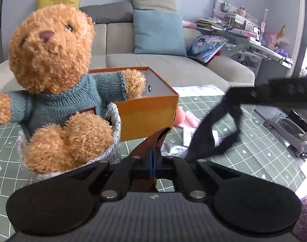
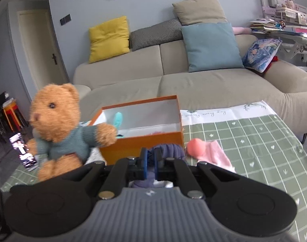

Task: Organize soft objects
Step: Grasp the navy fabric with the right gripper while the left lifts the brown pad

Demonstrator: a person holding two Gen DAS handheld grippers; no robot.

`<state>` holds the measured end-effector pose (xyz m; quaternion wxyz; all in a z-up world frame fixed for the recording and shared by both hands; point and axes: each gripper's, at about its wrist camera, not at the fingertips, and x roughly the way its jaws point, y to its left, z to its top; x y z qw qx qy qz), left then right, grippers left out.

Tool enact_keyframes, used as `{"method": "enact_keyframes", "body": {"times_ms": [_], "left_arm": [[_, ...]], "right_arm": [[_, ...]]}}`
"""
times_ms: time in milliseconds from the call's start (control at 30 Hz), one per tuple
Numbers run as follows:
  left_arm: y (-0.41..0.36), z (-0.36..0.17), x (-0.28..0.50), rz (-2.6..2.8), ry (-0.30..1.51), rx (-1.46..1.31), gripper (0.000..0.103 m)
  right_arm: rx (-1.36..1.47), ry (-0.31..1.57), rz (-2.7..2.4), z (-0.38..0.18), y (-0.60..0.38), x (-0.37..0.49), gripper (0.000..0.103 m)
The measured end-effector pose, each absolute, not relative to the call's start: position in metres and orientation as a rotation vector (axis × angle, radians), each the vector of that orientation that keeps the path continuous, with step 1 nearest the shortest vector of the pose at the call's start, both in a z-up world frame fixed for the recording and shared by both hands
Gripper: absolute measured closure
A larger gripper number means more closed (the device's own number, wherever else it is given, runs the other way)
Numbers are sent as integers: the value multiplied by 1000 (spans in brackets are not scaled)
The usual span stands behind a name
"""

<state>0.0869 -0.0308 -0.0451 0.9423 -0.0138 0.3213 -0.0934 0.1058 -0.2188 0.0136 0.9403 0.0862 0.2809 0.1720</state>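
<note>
Matte black linkage arms on the left gripper (image 1: 152,157), pinned with 6 round silver rivets. Blue pads on black fingers (image 2: 143,158) of the right gripper (image 2: 150,159). Ribbed grey housing behind, flanked by 2 black discs; small pale logo, possibly a pinwheel, at centre.

Teddy bear (image 1: 50,60) fuzzy plush, knit sweater (image 1: 60,102); box (image 1: 147,113) matt cardboard.

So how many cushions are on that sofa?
5: a yellow cushion at the left, a grey checked one, a beige one, a blue one, and a printed one at the right. More may be hidden.
</note>
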Motion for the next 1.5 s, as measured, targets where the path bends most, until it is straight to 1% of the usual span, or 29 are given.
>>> {"method": "enact_keyframes", "body": {"times_ms": [133, 300, 433, 533, 700, 733, 767, 833, 900, 933, 967, 1000, 1033, 1067, 1100, 1133, 1233, 1267, 1367, 1500], "left_arm": [[-26, -41, 78, -216, 657, -51, 102], [-18, -58, 82, -240, 753, -139, 102], [-12, -74, 88, -234, 837, -149, 102], [-11, -89, 90, -225, 901, -145, 102], [-13, -116, 90, -214, 982, -111, 101], [-13, -121, 88, -214, 996, -101, 101], [-13, -123, 87, -214, 1002, -94, 101], [-15, -127, 85, -222, 1002, -66, 98], [-16, -129, 84, -229, 1004, -41, 89], [-17, -131, 84, -229, 1008, -30, 85], [-18, -131, 82, -223, 1005, -13, 74], [-21, -130, 80, -217, 997, 2, 63], [-22, -129, 77, -211, 983, 19, 58], [-22, -128, 74, -209, 975, 29, 50], [-22, -127, 71, -202, 973, 28, 45], [-20, -126, 69, -191, 972, 17, 43], [-15, -129, 65, -146, 980, -16, 38], [-14, -131, 65, -139, 981, -19, 34], [-7, -130, 67, -121, 961, -71, 28], [-2, -136, 73, -110, 973, -131, 25]], "right_arm": [[152, 618, 359, 7, -223, 79, 100], [97, 845, 319, -45, -215, 81, 100], [85, 1002, 270, -82, -212, 85, 100], [77, 1057, 261, -98, -210, 86, 99], [126, 1096, 269, -112, -206, 96, 98], [130, 1102, 271, -114, -206, 97, 97], [135, 1105, 271, -116, -204, 96, 93], [143, 1110, 269, -117, -203, 97, 92], [153, 1108, 272, -117, -203, 97, 84], [159, 1106, 274, -117, -203, 98, 72], [159, 1103, 272, -116, -202, 98, 63], [157, 1100, 269, -116, -201, 98, 60], [156, 1101, 270, -116, -200, 98, 58], [156, 1107, 271, -117, -200, 98, 56], [155, 1115, 270, -119, -200, 99, 55], [152, 1122, 264, -121, -199, 100, 53], [143, 1142, 258, -128, -196, 101, 53], [141, 1145, 259, -129, -195, 101, 52], [99, 1124, 275, -131, -188, 99, 49], [27, 1100, 294, -132, -178, 96, 48]]}}
